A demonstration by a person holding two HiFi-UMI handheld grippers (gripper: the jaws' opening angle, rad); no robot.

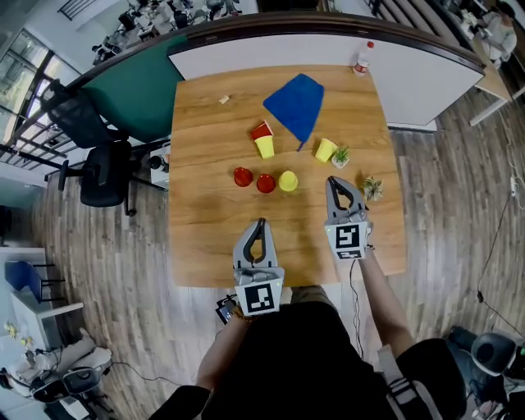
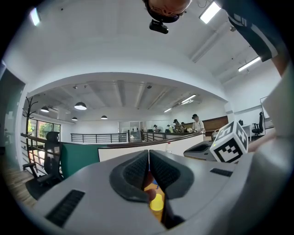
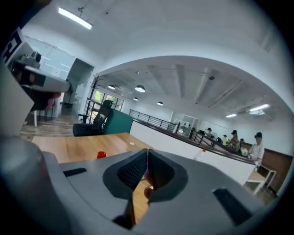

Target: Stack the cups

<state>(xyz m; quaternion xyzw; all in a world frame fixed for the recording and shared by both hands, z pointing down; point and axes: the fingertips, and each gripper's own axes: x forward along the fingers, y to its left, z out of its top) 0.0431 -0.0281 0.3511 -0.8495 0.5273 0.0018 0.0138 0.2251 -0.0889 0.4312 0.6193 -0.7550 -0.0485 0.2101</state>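
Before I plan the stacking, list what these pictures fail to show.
Left gripper view: the left hand-held gripper hides all but a sliver of yellow cup.
Right gripper view: the right hand-held gripper hides most cups; one red cup shows.
Head view: the pale scrap is too small to identify.

bright, even indoor light throughout. in the head view the wooden table (image 1: 205,213) is evenly lit, without glare, and the cups (image 1: 288,180) cast only faint, short shadows. the windows (image 1: 20,78) at 9 o'clock look washed out. in the left gripper view a ceiling strip light (image 2: 210,12) flares white at 1 o'clock. in the right gripper view another strip light (image 3: 76,18) glows at 11 o'clock. both gripper views bend strongly toward the rim, with black corners, and the nearest foreground, from 4 to 8 o'clock, is soft.
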